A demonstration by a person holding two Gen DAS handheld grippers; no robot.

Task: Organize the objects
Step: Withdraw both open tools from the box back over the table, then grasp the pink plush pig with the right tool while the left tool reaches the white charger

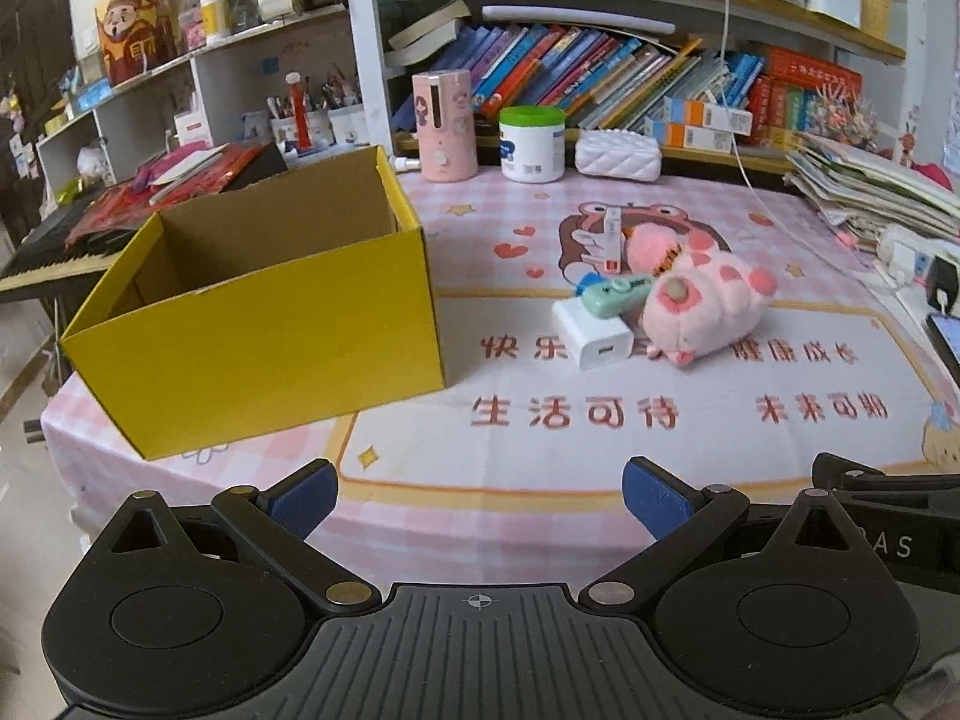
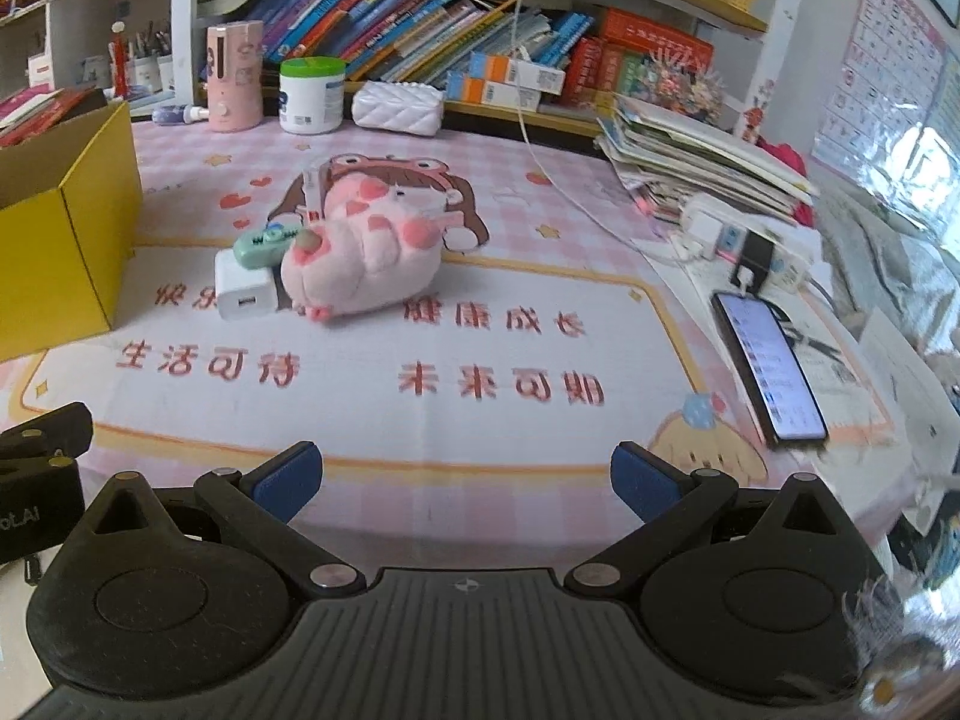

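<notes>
An open yellow cardboard box (image 1: pixel 264 324) stands on the left of the pink tablecloth; it looks empty, and its corner shows in the right wrist view (image 2: pixel 66 222). A pile lies mid-table: a pink plush toy (image 1: pixel 702 306) (image 2: pixel 360 264), a white charger cube (image 1: pixel 591 333) (image 2: pixel 243 291), a mint green gadget (image 1: pixel 618 294) (image 2: pixel 264 243) and a small white tube (image 1: pixel 611 240) (image 2: pixel 311 192). My left gripper (image 1: pixel 480 498) is open and empty near the front edge. My right gripper (image 2: pixel 465 486) is open and empty, also well short of the pile.
At the back stand a pink canister (image 1: pixel 444 126), a green-lidded white jar (image 1: pixel 532 144) and a white quilted pouch (image 1: pixel 618 155) under bookshelves. A paper stack (image 2: pixel 702 162), a power strip (image 2: pixel 750 246) and a lit phone (image 2: pixel 768 366) lie right. A white cable (image 2: pixel 564 186) hangs across.
</notes>
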